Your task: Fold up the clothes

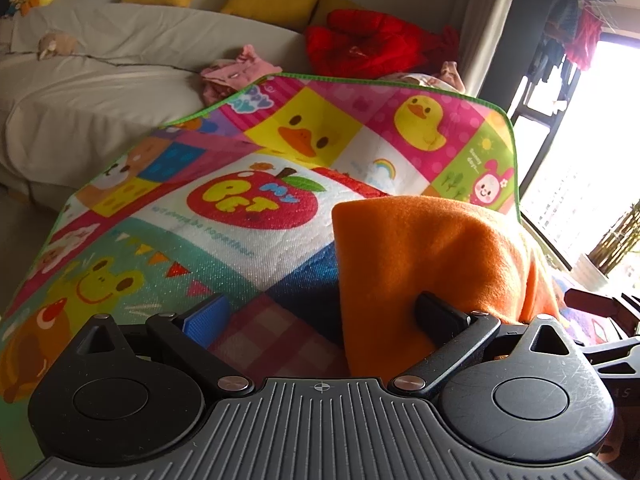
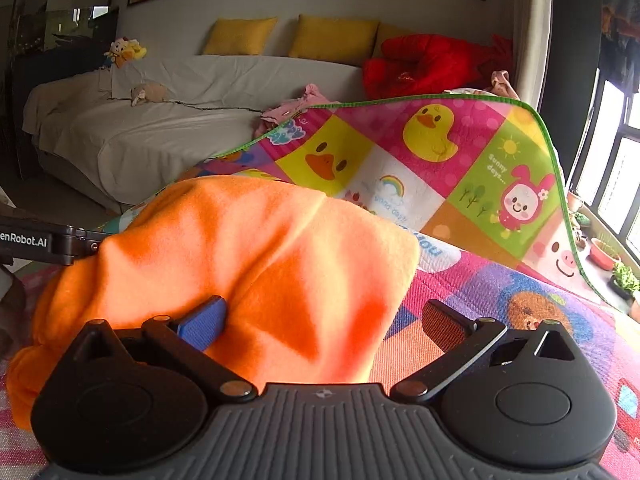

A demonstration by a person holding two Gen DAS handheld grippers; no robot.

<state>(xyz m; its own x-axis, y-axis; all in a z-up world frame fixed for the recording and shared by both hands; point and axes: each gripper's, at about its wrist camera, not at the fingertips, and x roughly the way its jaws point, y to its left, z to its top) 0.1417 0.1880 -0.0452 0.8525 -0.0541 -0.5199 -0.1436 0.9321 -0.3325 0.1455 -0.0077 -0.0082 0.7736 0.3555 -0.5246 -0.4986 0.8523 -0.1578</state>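
Note:
An orange fleece garment (image 1: 424,252) lies bunched on a colourful cartoon play mat (image 1: 256,148). My left gripper (image 1: 320,312) is open, its jaws wide apart; the left edge of the fleece lies between them and drapes over the right finger (image 1: 440,314). In the right wrist view the same orange fleece (image 2: 256,260) fills the middle. My right gripper (image 2: 324,320) is open, with the fleece's right part lying between its jaws and against the blue left pad (image 2: 204,324). The left gripper's body (image 2: 40,242) shows at the left edge.
The mat (image 2: 460,168) curls up at its far green-trimmed edge. Behind it stands a grey-covered sofa (image 2: 180,120) with yellow cushions (image 2: 336,38), a red jacket (image 2: 420,64), pink clothes (image 2: 296,106) and soft toys (image 2: 126,52). A bright window (image 2: 616,160) with plant pots is at the right.

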